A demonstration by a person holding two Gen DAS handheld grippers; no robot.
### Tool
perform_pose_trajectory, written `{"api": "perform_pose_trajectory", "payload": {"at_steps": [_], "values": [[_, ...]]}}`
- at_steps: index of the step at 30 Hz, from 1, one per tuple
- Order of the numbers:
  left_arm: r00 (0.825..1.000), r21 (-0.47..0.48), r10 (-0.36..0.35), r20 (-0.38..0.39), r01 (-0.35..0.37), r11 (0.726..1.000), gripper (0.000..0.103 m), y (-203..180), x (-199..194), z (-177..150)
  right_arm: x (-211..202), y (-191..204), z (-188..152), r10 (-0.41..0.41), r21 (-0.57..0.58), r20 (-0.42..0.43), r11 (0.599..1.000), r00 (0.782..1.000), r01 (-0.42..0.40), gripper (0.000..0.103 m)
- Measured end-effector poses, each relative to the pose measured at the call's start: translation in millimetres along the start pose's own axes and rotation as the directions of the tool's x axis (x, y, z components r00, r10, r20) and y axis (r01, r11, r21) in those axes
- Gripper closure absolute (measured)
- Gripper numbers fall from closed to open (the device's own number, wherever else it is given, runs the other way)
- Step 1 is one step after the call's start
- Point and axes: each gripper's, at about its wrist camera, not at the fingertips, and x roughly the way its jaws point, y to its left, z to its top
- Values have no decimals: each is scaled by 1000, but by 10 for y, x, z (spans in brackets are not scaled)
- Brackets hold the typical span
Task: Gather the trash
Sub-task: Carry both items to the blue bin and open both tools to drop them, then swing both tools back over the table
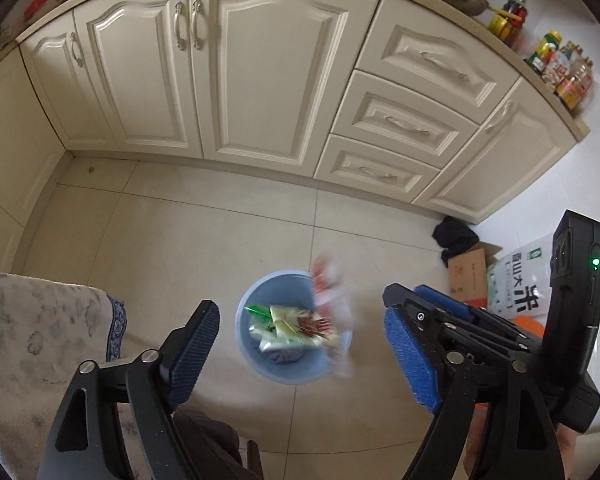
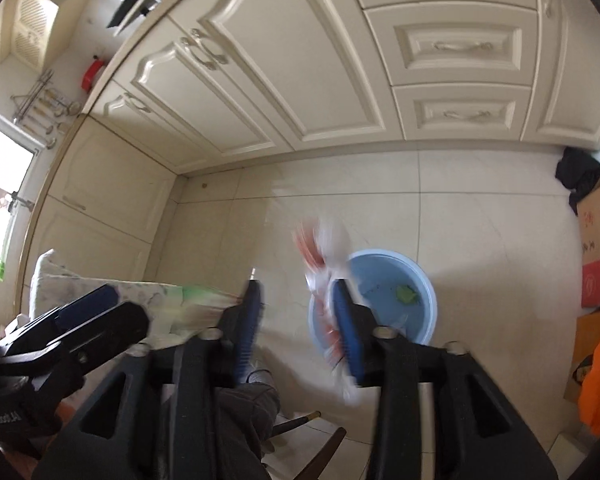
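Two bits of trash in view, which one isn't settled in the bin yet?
The red-and-white wrapper: it is a motion-blurred streak over the rim of the blue bin, just off the open right gripper. The green-and-white packet lies sharp on the bin's bottom.

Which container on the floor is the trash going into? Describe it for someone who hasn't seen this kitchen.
Start at the cream cabinets, then look down to the tiled floor before them. The round light-blue bin stands alone there with wrappers inside, unlike the boxes by the wall.
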Motion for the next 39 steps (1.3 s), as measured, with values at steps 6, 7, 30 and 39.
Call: {"api": "perform_pose_trajectory", "payload": {"at_steps": [6, 7, 30, 39], "values": [[996, 6, 71, 54, -71, 997, 6, -1, -125, 0, -36, -34, -70, -26, 29, 14, 999, 1000, 26, 11], [995, 2, 80, 64, -80, 997, 6, 4, -164, 14, -53, -31, -94, -34, 35, 18, 999, 999, 33, 5], [872, -227, 240, 427, -153, 962, 2, 670, -2757, -1799, -1023, 1628, -371, 71, -191, 175, 981, 982, -37, 0], [748, -422, 432, 503, -223, 879, 2, 1192, -3922, -2982, -1461, 3047, -808, 202, -465, 227, 882, 953, -77, 0]]}}
